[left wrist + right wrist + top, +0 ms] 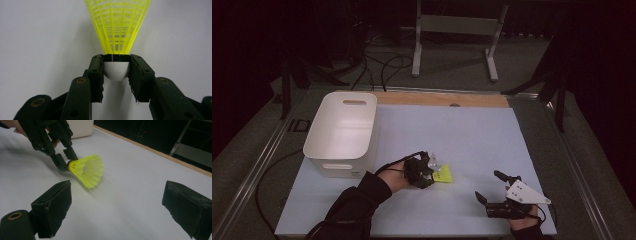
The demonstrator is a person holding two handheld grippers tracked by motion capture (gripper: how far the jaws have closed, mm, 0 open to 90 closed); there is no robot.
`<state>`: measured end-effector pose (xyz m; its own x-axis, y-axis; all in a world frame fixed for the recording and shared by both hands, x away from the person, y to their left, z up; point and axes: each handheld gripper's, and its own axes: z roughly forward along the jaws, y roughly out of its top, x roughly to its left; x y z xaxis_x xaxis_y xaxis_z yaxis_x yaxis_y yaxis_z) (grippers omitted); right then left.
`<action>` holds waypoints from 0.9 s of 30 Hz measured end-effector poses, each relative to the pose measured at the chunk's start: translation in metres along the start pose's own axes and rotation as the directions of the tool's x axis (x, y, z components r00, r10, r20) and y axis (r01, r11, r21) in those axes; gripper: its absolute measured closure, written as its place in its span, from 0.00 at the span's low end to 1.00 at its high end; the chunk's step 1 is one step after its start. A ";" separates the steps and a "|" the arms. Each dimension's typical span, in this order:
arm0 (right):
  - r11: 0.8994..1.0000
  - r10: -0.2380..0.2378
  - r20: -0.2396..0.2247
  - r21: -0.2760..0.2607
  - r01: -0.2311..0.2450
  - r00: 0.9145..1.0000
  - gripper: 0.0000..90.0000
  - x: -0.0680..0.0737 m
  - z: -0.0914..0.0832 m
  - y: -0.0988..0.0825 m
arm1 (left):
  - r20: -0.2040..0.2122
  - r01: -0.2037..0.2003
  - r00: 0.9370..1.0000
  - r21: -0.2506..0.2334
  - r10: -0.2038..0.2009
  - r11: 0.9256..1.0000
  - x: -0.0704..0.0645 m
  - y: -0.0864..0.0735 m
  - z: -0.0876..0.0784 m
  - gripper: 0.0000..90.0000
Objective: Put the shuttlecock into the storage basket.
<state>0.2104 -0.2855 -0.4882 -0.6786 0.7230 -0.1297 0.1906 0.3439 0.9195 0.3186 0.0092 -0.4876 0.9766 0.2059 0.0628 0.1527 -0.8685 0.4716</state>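
left gripper [116, 72] jaws tight on yellow mesh shuttlecock [117, 27]'s rounded white cork; right gripper [120, 210] jaws spread

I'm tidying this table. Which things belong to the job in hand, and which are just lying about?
In the job:
yellow shuttlecock, gripped at its white cork by the left gripper
white bin, probably

Standing by:
right gripper, open, holding nothing
metal stand on the floor behind

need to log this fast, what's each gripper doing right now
left gripper: shut on the yellow shuttlecock, gripping its white head.
right gripper: open, nothing between its jaws.
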 end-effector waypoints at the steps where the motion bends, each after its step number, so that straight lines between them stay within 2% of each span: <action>1: 1.000 -0.001 0.000 0.000 0.001 1.000 0.10 0.000 0.000 0.000 | 0.004 -0.001 1.000 -0.001 0.001 1.000 0.000 0.000 -0.001 0.72; 10: 1.000 0.001 0.000 0.001 -0.001 1.000 0.10 0.000 0.000 0.000 | 0.022 -0.019 1.000 0.014 0.019 1.000 -0.002 -0.002 -0.014 0.72; 18: 1.000 0.002 -0.003 0.000 -0.002 1.000 0.10 0.000 0.000 0.000 | 0.063 -0.034 0.997 -0.007 0.035 0.999 -0.005 -0.005 -0.027 0.72; 27: 1.000 0.000 -0.004 -0.002 0.000 1.000 0.10 0.001 0.000 0.000 | 0.075 -0.056 0.996 -0.002 0.056 0.998 -0.006 -0.009 -0.043 0.72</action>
<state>0.2103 -0.2849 -0.4883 -0.6813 0.7208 -0.1280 0.1896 0.3426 0.9202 0.3045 0.0353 -0.4542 0.9922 0.1222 0.0230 0.0972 -0.8780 0.4687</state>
